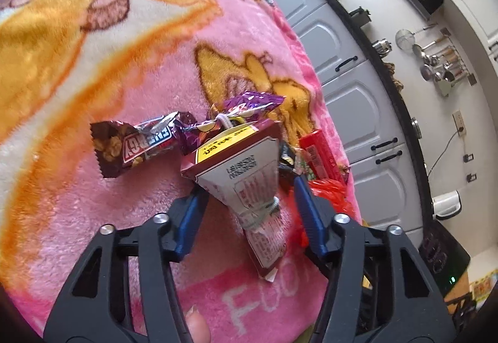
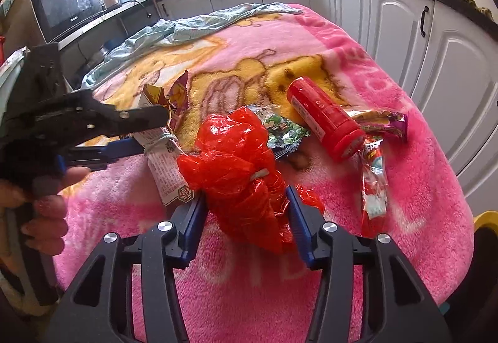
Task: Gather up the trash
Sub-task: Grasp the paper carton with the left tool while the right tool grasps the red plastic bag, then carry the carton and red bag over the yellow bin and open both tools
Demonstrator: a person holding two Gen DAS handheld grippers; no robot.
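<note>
claws (image 1: 249, 187) (image 2: 246, 199) tilt downward, straddling carton (image 1: 242, 168) and red bag (image 2: 239, 168).

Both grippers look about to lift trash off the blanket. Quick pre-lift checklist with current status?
1. Left gripper straddles the paper packet: ok, the packet lies between the blue fingers.
2. Left pads pressing the packet: cannot tell, contact is not clear on either side.
3. Right gripper straddles the red plastic bag: ok.
4. Right pads gripping the bag: cannot tell; the fingers sit against crumpled plastic on both sides.
5. Neighbours clear of the left lift: not ok, the purple wrapper lies against the packet's far end.
6. Red tube and green wrapper: not ok, the green wrapper touches the bag.
</note>
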